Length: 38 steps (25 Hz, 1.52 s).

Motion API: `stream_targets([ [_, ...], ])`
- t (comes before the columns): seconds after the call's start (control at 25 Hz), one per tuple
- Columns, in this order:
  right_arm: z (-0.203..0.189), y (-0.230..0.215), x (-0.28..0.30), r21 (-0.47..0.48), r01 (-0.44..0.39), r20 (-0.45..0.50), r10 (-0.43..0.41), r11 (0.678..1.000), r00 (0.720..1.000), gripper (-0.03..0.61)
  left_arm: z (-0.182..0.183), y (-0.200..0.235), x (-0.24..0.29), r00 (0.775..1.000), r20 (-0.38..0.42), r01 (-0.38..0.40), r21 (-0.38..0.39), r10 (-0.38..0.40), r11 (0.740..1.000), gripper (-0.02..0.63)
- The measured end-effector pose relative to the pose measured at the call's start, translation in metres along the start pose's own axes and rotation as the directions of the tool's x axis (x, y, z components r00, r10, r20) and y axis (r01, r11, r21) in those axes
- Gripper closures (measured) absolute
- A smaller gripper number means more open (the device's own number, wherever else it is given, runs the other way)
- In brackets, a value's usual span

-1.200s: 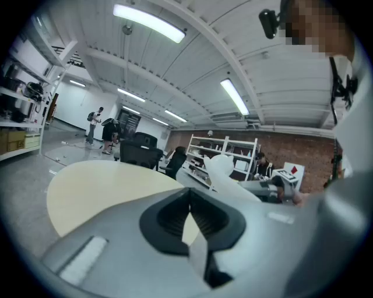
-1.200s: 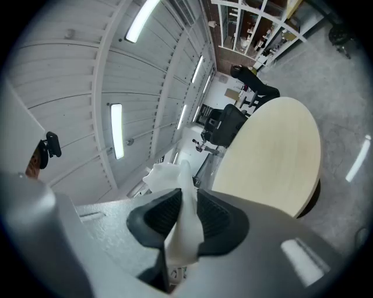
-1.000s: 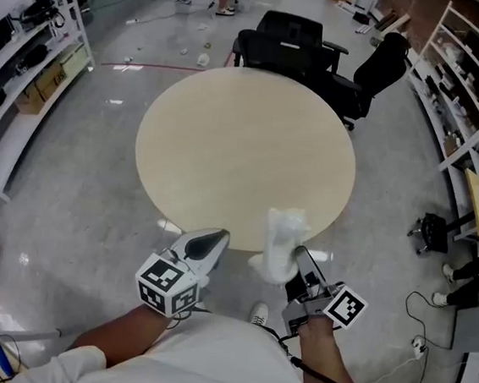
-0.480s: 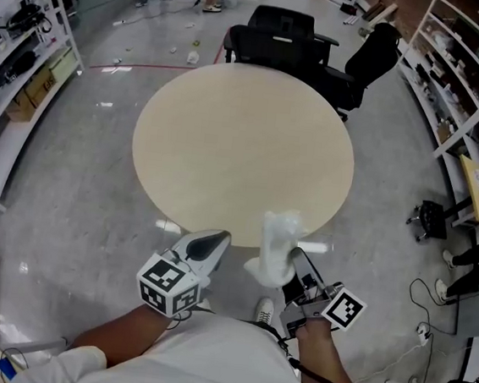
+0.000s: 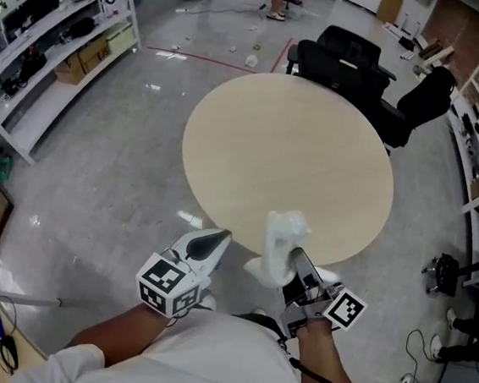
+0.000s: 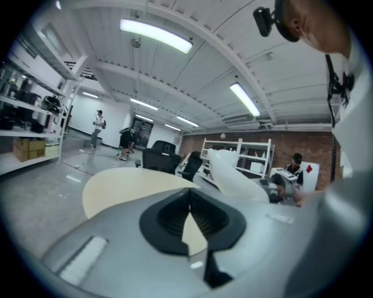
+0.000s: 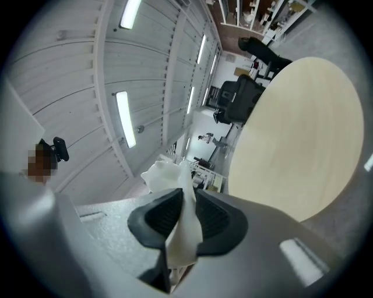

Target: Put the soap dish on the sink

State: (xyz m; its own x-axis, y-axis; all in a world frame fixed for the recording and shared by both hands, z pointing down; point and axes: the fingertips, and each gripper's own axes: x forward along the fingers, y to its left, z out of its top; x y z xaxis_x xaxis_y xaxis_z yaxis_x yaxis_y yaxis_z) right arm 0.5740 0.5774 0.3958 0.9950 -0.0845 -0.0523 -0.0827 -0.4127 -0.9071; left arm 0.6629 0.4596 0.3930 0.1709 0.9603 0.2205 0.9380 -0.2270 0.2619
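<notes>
Ahead, round beige wooden table (image 5: 286, 149); no sink in sight. Empty left gripper (image 5: 215, 237) pressed together. Beside it, right gripper (image 5: 296, 254), jaws lately tightening, clamped on white plastic soap dish (image 5: 284, 234) above table's near edge. Keep grip firm, dish upright, while seeking sink.

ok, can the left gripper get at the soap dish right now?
Probably yes. The dish, clamped in the right gripper whose jaws have just tightened a little, sticks out beyond them beside the left gripper, with nothing between. The left jaws are together, so they'd need to open first.
</notes>
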Motion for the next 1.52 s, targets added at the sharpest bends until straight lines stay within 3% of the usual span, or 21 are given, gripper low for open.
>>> stream_targets([
  [0.28,-0.007,0.009,0.045,0.012,-0.114,-0.236,0.114,0.993,0.965,0.503,-0.003,0.011,-0.030,0.972,0.067,-0.219,-0.070,0.223,0.973,0.606],
  [0.48,-0.011,0.020,0.057,0.020,-0.199,-0.398,0.190,0.980,0.898,0.505,-0.003,0.000,-0.041,0.917,0.132,-0.358,-0.144,0.376,0.923,0.606],
  [0.72,-0.009,0.022,0.043,0.059,-0.264,-0.491,0.259,0.963,0.832,0.505,-0.011,-0.028,-0.049,0.856,0.162,-0.468,-0.162,0.491,0.869,0.607],
  [1.28,-0.049,0.026,-0.002,0.161,-0.325,-0.704,0.339,0.932,0.624,0.506,-0.057,-0.104,-0.095,0.661,0.156,-0.680,-0.288,0.734,0.674,0.607],
  [1.52,-0.082,0.038,-0.018,0.223,-0.357,-0.762,0.390,0.907,0.516,0.508,-0.073,-0.131,-0.128,0.555,0.156,-0.754,-0.320,0.817,0.574,0.606],
])
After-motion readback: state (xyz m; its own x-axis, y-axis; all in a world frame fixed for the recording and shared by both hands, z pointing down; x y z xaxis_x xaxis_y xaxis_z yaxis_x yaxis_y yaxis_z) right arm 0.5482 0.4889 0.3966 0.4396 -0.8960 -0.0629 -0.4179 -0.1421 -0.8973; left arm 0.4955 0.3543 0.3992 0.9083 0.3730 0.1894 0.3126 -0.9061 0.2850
